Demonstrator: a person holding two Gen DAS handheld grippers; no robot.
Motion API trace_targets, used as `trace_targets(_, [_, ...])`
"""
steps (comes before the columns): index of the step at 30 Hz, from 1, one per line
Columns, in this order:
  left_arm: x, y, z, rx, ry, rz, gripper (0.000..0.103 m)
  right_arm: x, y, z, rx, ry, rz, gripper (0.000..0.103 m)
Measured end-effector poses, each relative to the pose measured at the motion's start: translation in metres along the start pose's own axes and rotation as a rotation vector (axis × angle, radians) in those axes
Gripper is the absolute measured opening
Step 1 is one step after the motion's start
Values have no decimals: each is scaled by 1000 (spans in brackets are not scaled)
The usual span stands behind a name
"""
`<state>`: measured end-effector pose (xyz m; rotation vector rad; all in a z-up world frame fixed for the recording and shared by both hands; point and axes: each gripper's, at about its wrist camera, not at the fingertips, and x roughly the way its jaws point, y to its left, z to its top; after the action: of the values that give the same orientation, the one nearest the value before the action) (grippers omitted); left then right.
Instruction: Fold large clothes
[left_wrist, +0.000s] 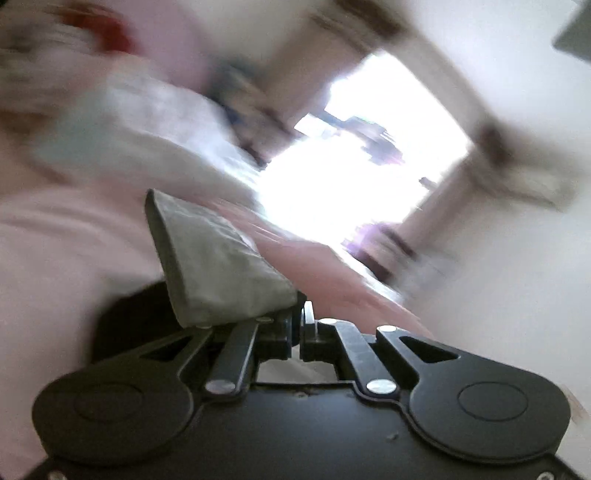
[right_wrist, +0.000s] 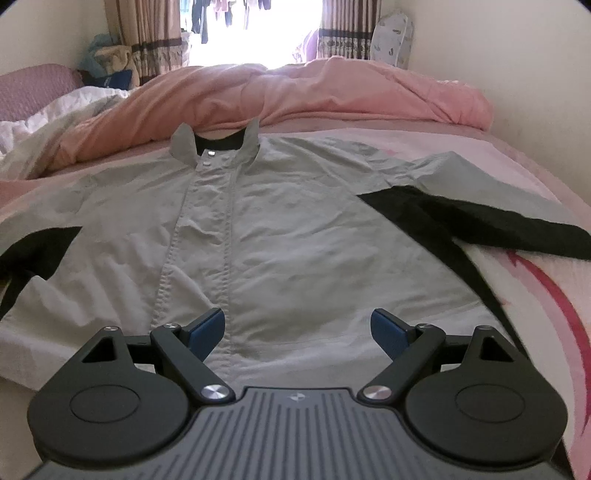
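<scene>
A grey jacket (right_wrist: 288, 229) with black sleeve panels lies flat, front up, on the bed, collar toward the far side. Its right sleeve (right_wrist: 491, 210) stretches out to the right. My right gripper (right_wrist: 297, 328) is open, its blue-padded fingers (right_wrist: 208, 328) hovering just above the jacket's lower hem near the button placket. In the blurred left wrist view, my left gripper (left_wrist: 295, 325) is shut on a fold of grey jacket fabric (left_wrist: 218, 258), lifted and tilted; the fabric covers the left finger.
A pink duvet (right_wrist: 332, 88) is bunched at the far end of the bed, white bedding (right_wrist: 55, 114) at the far left. The pink patterned sheet (right_wrist: 535, 295) shows at the right. Curtains and a bright window (right_wrist: 251, 33) lie beyond.
</scene>
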<state>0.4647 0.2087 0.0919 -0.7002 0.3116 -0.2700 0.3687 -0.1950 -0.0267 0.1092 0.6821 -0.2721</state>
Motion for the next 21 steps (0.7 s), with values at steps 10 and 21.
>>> trace_targets(10, [116,-150,-114,182,299,-290,56,-9,-60,12,131,-26,84,103])
trace_targets(21, [58,17,-83,388,253,242,60,104,-102,27,619,99,404,73])
